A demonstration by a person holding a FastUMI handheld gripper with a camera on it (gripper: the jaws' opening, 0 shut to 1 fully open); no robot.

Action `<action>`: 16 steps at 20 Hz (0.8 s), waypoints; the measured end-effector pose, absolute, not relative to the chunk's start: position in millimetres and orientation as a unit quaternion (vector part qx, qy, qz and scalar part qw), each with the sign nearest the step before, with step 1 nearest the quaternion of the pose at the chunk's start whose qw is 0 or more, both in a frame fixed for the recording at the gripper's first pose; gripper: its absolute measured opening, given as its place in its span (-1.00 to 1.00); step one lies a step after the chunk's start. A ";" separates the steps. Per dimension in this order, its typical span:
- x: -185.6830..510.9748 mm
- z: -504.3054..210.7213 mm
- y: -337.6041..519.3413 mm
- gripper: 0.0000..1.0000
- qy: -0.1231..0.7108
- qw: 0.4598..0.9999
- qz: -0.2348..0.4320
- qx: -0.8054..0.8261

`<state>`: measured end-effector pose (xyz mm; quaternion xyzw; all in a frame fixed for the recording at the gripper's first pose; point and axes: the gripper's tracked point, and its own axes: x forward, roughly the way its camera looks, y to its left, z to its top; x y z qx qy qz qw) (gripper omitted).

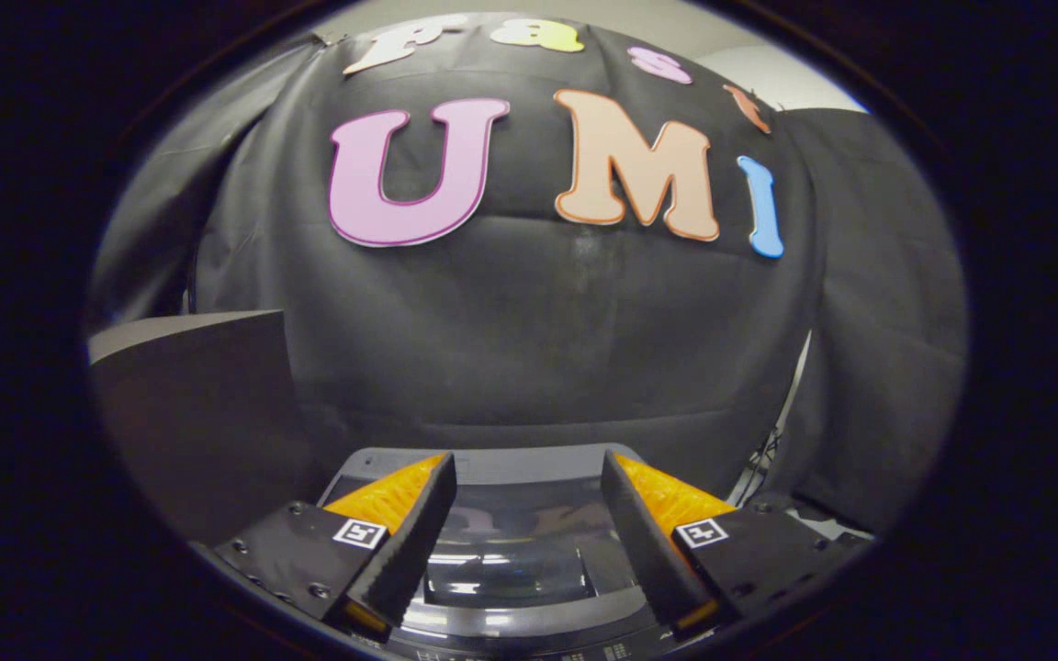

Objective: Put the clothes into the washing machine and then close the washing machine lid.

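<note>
The washing machine [529, 560] sits just below and ahead of the gripper [529, 514], against the black cloth wall [529, 349]. Its glossy dark lid [511, 551] lies flat and closed, its grey rear edge towards the wall. The fingers are spread wide, holding nothing. A grey panel [198, 404] stands beside the machine.

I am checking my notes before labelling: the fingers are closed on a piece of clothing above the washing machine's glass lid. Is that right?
Not quite. In the gripper view the fingers stand open and hold nothing; between them you see only the washing machine's glass lid. They are indeed above that lid.
</note>
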<state>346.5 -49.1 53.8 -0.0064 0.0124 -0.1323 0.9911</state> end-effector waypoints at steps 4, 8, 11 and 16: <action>344.9 56.1 -39.7 0.96 0.001 0.992 -0.125 0.028; 335.9 51.3 -27.2 0.96 0.010 0.994 -0.113 -0.004; 327.0 47.9 -15.5 0.96 0.015 0.995 -0.097 0.000; 295.7 52.6 2.1 0.96 0.013 0.997 -0.076 0.019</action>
